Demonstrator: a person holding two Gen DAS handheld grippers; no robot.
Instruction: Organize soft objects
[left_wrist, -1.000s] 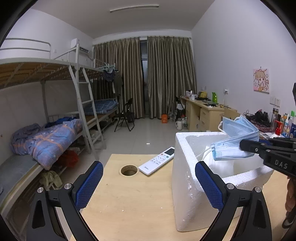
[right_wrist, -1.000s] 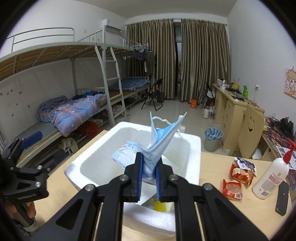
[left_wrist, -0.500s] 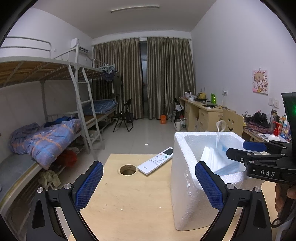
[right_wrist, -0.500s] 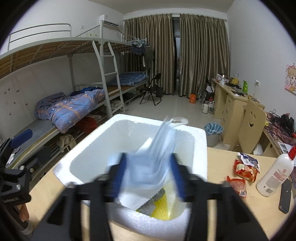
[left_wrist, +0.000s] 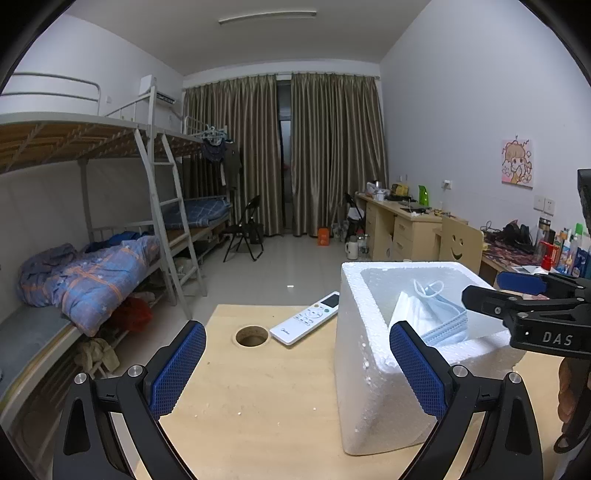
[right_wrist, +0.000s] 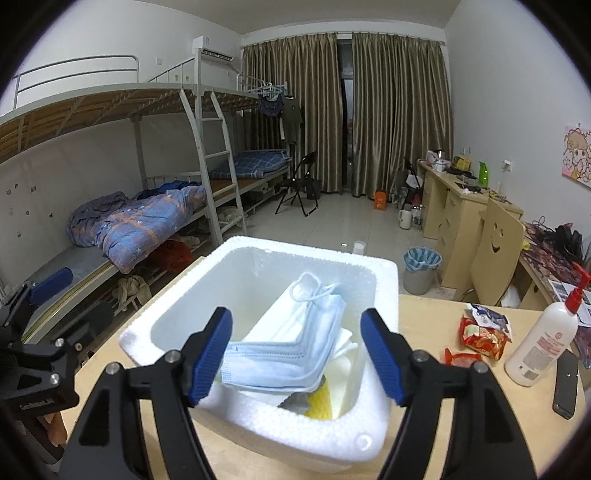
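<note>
A stack of light blue face masks (right_wrist: 291, 347) lies inside a white foam box (right_wrist: 380, 421) on the wooden table, on top of white, grey and yellow soft items. My right gripper (right_wrist: 295, 356) is open and empty, just above the box's near rim, with the masks between its fingers' line. In the left wrist view the masks (left_wrist: 432, 314) lean inside the foam box (left_wrist: 369, 387). My left gripper (left_wrist: 297, 365) is open and empty, left of the box above the table.
A white remote (left_wrist: 306, 323) and a round cable hole (left_wrist: 252, 335) lie left of the box. Red snack packets (right_wrist: 484, 332), a white pump bottle (right_wrist: 543, 343) and a black phone (right_wrist: 565, 382) sit to the right. Bunk beds stand at left.
My right gripper held the masks above the box, lowered them in, opened and let go. The masks now rest inside the box. The left gripper has barely moved.
</note>
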